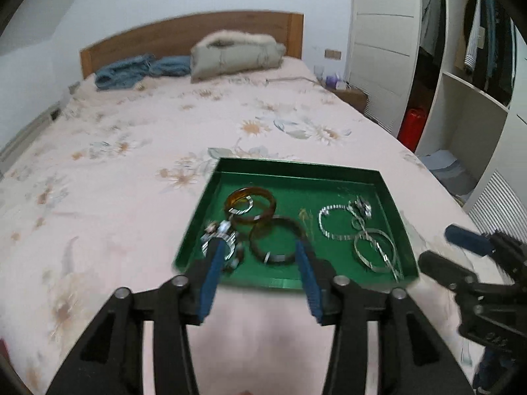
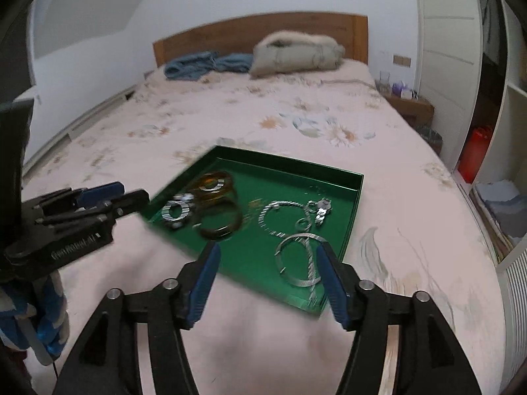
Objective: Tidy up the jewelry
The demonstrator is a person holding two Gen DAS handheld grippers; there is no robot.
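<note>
A green tray [image 1: 296,169] lies on the bed and shows in the right wrist view too [image 2: 349,230]. It holds an amber bangle [image 1: 268,199], a dark brown bangle [image 1: 260,251], a silver watch [image 1: 217,230], a silver chain bracelet [image 1: 324,227] and thin silver bangles [image 1: 365,256]. My left gripper [image 1: 260,247] is open and empty above the tray's near left part. My right gripper [image 2: 267,250] is open and empty above the tray's near edge, close to the silver bangles [image 2: 283,247]. Each gripper shows in the other's view, the right [image 1: 454,256] and the left [image 2: 128,197].
The bed has a pink floral sheet [image 1: 148,151]. A blue garment [image 1: 131,72] and a beige fur-trimmed coat [image 1: 237,54] lie by the wooden headboard [image 1: 184,33]. A nightstand [image 2: 411,105] and a white wardrobe [image 1: 467,98] stand at the right.
</note>
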